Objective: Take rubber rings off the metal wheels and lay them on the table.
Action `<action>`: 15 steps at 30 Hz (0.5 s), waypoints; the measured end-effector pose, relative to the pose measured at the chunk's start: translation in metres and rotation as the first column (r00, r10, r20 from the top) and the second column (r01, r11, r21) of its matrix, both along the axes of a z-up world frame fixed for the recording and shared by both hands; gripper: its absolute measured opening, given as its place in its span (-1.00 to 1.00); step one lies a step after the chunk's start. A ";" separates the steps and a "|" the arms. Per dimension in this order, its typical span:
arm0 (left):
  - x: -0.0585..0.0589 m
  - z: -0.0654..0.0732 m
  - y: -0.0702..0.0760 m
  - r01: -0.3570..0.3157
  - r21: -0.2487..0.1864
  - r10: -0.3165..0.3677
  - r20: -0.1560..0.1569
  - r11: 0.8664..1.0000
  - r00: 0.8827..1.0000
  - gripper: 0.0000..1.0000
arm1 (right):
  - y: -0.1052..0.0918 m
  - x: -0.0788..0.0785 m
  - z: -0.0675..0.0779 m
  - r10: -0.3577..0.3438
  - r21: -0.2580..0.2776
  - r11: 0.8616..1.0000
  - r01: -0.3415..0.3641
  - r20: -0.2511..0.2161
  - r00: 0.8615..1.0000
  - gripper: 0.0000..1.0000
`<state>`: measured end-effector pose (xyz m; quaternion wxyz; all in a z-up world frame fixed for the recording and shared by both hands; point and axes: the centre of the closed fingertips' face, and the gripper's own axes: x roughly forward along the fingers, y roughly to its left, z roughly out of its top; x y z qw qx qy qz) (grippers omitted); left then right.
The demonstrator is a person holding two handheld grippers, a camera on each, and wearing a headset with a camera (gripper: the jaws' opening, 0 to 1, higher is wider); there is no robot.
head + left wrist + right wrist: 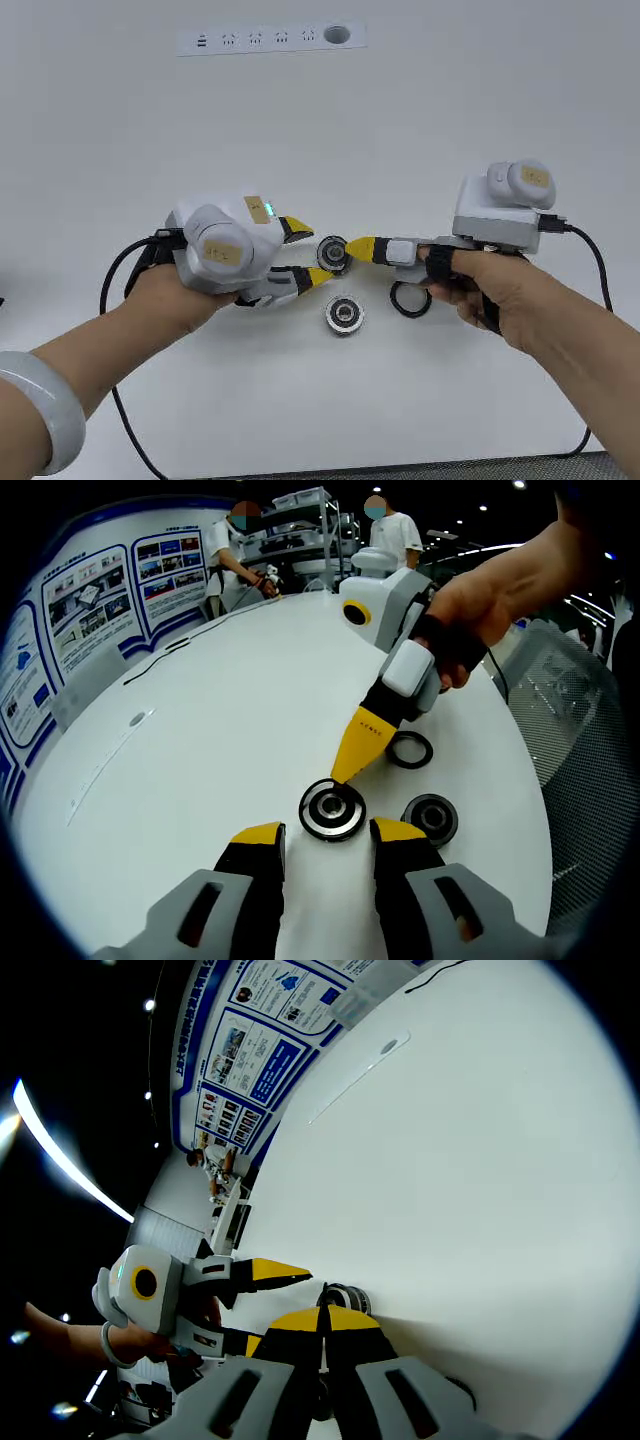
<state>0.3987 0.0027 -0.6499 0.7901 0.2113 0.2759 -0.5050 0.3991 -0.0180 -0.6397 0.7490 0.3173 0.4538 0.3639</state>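
Here, on the white table [300, 120] near wall posters [80, 600], left fingers [258, 836] spread, right fingers [350, 1320] pressed together.

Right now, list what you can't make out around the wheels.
Right gripper view: the shut right gripper covers most of the wheel; whether its tip grips rubber is unclear.
Head view: the right hand hides part of the loose ring.
Left gripper view: the posters carry text too small to read.

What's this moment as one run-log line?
left claw open, facing metal wheel | right claw shut, tip at its rim | one rubber ring on table
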 end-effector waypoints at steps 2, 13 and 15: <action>0.000 0.000 0.001 -0.002 -0.001 0.002 0.001 1.000 1.000 -0.26 | 0.001 -0.001 0.002 0.002 0.003 1.000 -0.002 0.001 1.000 -0.96; -0.002 0.000 0.006 -0.021 -0.006 0.021 -0.003 1.000 1.000 -0.13 | 0.006 -0.002 0.016 0.001 0.037 0.999 -0.002 0.020 1.000 -0.96; -0.002 0.001 0.008 -0.026 -0.010 0.026 -0.001 1.000 1.000 -0.10 | 0.004 -0.003 0.018 0.000 0.039 0.999 -0.001 0.022 1.000 -0.96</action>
